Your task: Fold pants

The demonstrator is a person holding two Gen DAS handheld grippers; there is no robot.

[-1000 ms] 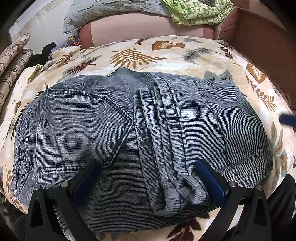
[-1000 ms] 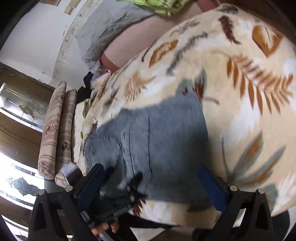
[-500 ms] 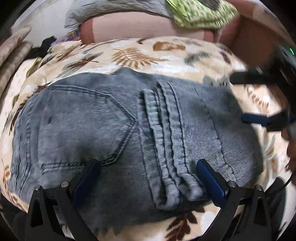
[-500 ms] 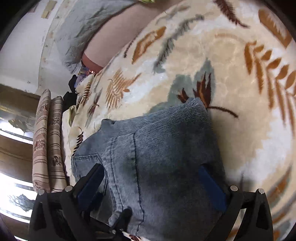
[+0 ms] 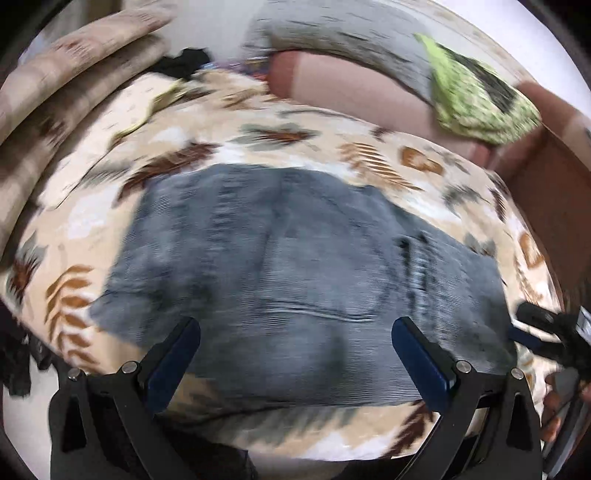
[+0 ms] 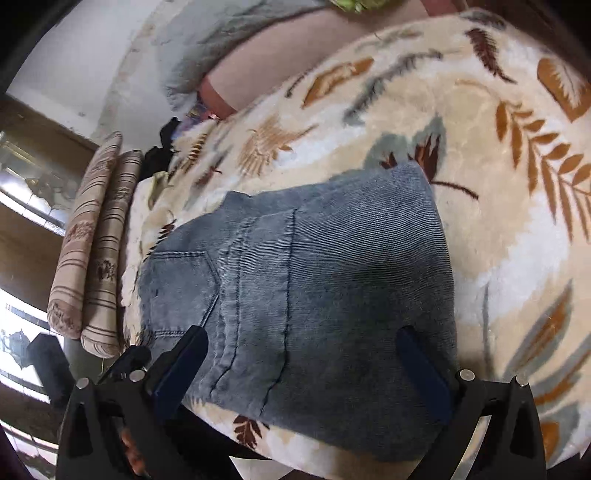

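The blue-grey jeans point(image 5: 295, 280) lie folded into a compact block on a leaf-patterned blanket point(image 5: 288, 136). They also show in the right wrist view point(image 6: 314, 288), with a back pocket point(image 6: 181, 284) at the left. My left gripper point(image 5: 295, 362) is open and empty, its blue pads over the near edge of the jeans. The left view is motion-blurred. My right gripper point(image 6: 303, 373) is open and empty over the jeans' near right part. It also shows at the right edge of the left wrist view point(image 5: 543, 328).
Striped rolled cushions point(image 6: 92, 258) lie at the left of the bed. A pink bolster point(image 5: 351, 88), a grey pillow point(image 5: 340, 29) and a green patterned cloth point(image 5: 476, 107) sit at the back. Dark clothing point(image 5: 184, 62) lies at the back left. A brown board point(image 5: 554, 177) stands at the right.
My left gripper has swung left and pulled back, so the jeans look smaller and blurred. My right gripper has closed in over the right part of the jeans. Both stayed open.
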